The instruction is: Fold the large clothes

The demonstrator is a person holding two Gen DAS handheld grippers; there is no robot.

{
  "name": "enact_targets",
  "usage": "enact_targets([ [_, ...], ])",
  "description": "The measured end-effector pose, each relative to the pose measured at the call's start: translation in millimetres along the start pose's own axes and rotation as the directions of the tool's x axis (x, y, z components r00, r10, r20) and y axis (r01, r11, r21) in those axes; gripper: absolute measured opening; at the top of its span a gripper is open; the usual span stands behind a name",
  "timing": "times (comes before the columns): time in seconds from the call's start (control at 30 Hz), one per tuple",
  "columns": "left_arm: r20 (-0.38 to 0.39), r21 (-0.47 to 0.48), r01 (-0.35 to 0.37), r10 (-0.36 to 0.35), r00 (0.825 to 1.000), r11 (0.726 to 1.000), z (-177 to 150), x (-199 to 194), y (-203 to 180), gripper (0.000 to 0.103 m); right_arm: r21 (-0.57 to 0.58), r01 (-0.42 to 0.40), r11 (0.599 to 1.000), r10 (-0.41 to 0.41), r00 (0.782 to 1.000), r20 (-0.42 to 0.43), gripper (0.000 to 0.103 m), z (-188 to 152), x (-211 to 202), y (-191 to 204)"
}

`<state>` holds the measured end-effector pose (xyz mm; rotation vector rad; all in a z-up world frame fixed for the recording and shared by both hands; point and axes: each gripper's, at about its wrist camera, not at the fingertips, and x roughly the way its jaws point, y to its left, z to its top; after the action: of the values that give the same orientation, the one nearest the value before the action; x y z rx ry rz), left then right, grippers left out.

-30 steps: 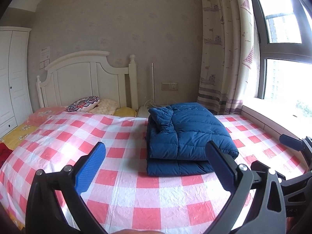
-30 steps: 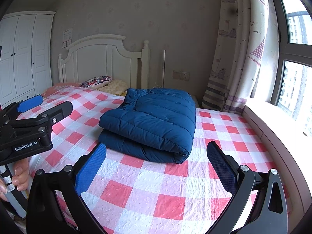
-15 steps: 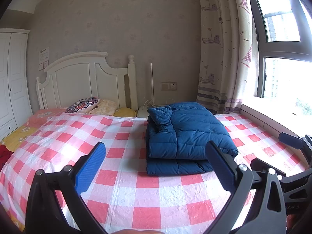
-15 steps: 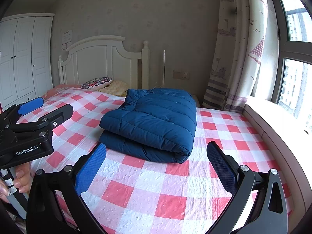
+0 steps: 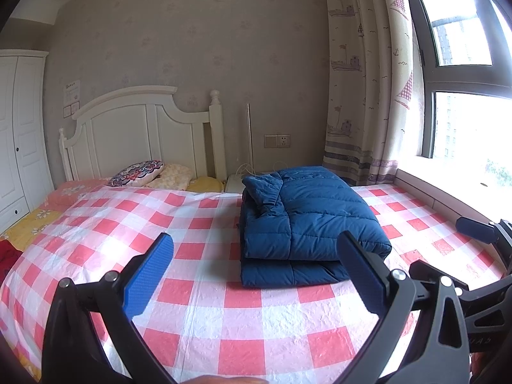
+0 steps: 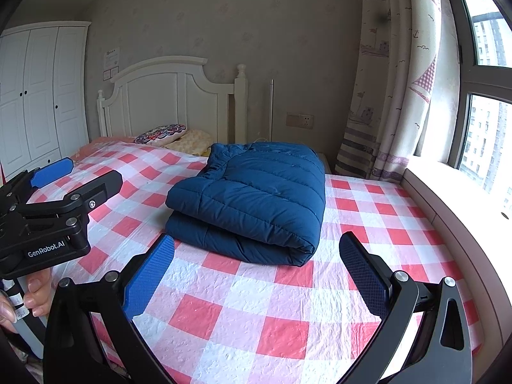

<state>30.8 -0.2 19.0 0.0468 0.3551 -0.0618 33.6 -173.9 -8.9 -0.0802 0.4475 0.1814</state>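
over the last second almost nothing changed: the jacket (image 5: 307, 220) lay in the same folded bundle on the bed (image 5: 204, 288), and both views only drifted upward a touch, so the bundle sat slightly higher between the fingers than a second earlier. no fold opened and no edge slipped. from that i judged the folding to be finished, or very nearly, with both claws backed off and only a check or a tidy left to do.

the left claw (image 5: 256, 275) was wide open and empty, held low over the near part of the bed, fingers pointing toward the headboard (image 5: 144, 128). the jacket lay ahead of it and a little to its right, well apart from the pads, its near edge partly hidden behind the right finger. a collar or flap sat on the bundle's far left corner.

the right claw (image 6: 256, 275) was likewise spread wide and gripping nothing, level with the bed and pointed the same way. for it the jacket lay straight ahead, apart from both fingers, the rounded fold facing the claw's right side. in this view the left claw (image 6: 60, 192) showed off to the left, and a hand (image 6: 35, 294) gripped its handle at the lower left edge.

neither claw touched cloth. the bundle looked puffy, so i would expect it to spring open a little if nudged.
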Motion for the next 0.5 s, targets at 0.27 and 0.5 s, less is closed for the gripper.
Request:
enact_targets([
  [0.27, 0.022, 0.01, -0.002, 0.002, 1.0, 1.0, 3.8, -2.4, 2.6, 0.101, 0.001, -0.003, 1.0, 0.003, 1.0, 0.0, 0.099, 0.7, -0.1, -0.2],
  [0.5, 0.02, 0.006, 0.006, -0.007, 1.0, 1.0, 5.2, 1.0, 4.3, 0.101, -0.003, -0.009, 1.0, 0.009, 1.0, -0.003, 0.099, 1.9, 0.9, 3.9],
])
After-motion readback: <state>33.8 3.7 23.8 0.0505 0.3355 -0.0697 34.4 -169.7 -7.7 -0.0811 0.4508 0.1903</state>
